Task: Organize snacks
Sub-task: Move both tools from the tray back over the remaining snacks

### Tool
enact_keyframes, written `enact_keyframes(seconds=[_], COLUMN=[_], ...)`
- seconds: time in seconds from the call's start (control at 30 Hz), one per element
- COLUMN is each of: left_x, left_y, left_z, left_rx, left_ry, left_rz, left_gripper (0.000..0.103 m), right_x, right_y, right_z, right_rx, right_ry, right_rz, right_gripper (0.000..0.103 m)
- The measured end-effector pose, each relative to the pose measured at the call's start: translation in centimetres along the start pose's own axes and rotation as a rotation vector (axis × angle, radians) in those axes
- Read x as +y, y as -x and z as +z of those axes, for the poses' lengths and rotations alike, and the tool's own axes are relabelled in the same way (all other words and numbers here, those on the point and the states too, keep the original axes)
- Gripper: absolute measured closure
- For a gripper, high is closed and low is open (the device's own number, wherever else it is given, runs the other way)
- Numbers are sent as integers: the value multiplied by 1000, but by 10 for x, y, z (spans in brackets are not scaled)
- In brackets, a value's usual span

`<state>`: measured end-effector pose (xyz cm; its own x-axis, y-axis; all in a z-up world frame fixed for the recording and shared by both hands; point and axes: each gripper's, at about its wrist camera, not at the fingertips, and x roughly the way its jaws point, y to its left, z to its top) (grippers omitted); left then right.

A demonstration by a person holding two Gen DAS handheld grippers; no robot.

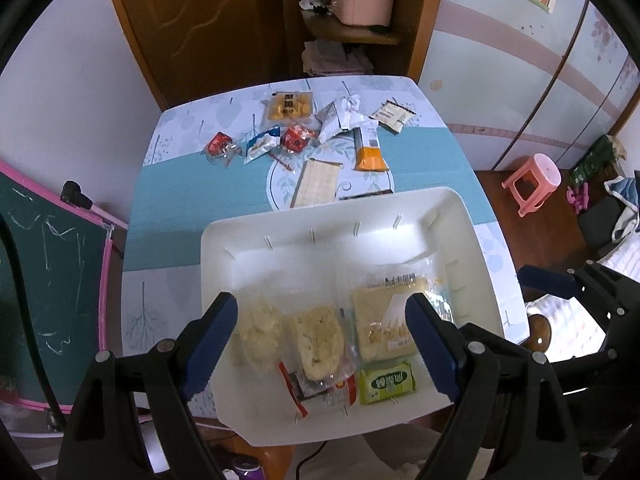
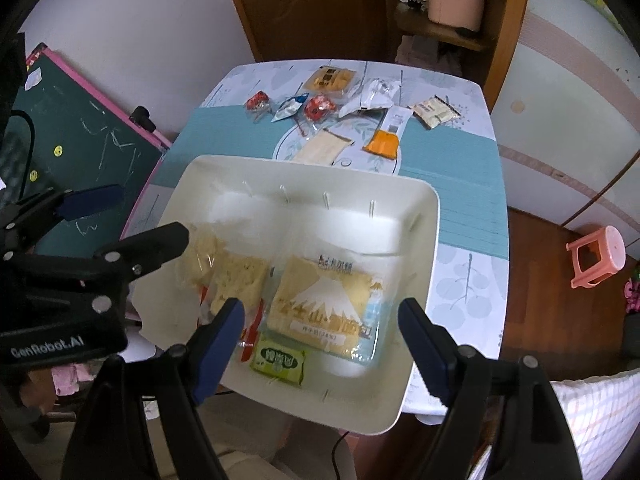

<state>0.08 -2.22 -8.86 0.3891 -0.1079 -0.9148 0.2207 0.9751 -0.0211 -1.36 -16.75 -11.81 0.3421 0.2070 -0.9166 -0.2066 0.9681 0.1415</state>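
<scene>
Both claws hang spread wide over the white bin (image 1: 460, 216), nothing between their blue pads. Left gripper (image 1: 324, 344) points steeply down at the bin's near half; right gripper (image 2: 322, 344) does the same from the other side. Seen from the right wrist, the left tool's black body at 9 o'clock carries the lettering "GenRobot.AI".

Inside the bin, at its near end, lie several wrapped snacks. A large square bread pack (image 2: 328, 304) sits toward 3 o'clock of the group; its clear wrapper shows a white snow-capped mountain and a row of Chinese characters beneath it, too blurred to read surely. Its edges run roughly square with the bin's walls. At 6 o'clock from it, touching or just beside its lower left corner, lies a small green packet (image 2: 278, 362) with white Chinese characters, long axis across the bin. Two pale buns in clear wrap (image 1: 316, 338) lie at 9 o'clock of the bread pack, long axes pointing from the near wall toward the far wall. A red-and-white wrapper (image 1: 340, 394) lies under their near ends.

On the table (image 1: 172, 208), beyond the bin at 12 o'clock, more snacks are scattered: a flat cream pack (image 1: 318, 182), long axis near 12 to 6; an orange-ended packet (image 1: 370, 152), likewise; two red packets (image 1: 298, 138); a blue-white pouch (image 1: 262, 144); a yellow tray pack (image 1: 289, 106); a silver bag (image 1: 342, 114); and a beige sachet (image 1: 394, 114) with dark print, unreadable.
</scene>
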Motion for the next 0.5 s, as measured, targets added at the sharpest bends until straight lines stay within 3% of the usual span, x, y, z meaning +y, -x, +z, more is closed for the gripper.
enact_keyframes(seconds=[0.2,0.5], left_x=[14,29], left_y=[3,-25], left_z=[36,118], left_rx=[-33,-68], left_ry=[4,-63], left_rz=[-19,6], left_gripper=[18,15], right_x=[-15,-40], right_y=[6,-18], right_z=[32,117], right_rx=[-16,-15], right_ry=[-60,-109], right_rz=[82,60], right_gripper=[24,24])
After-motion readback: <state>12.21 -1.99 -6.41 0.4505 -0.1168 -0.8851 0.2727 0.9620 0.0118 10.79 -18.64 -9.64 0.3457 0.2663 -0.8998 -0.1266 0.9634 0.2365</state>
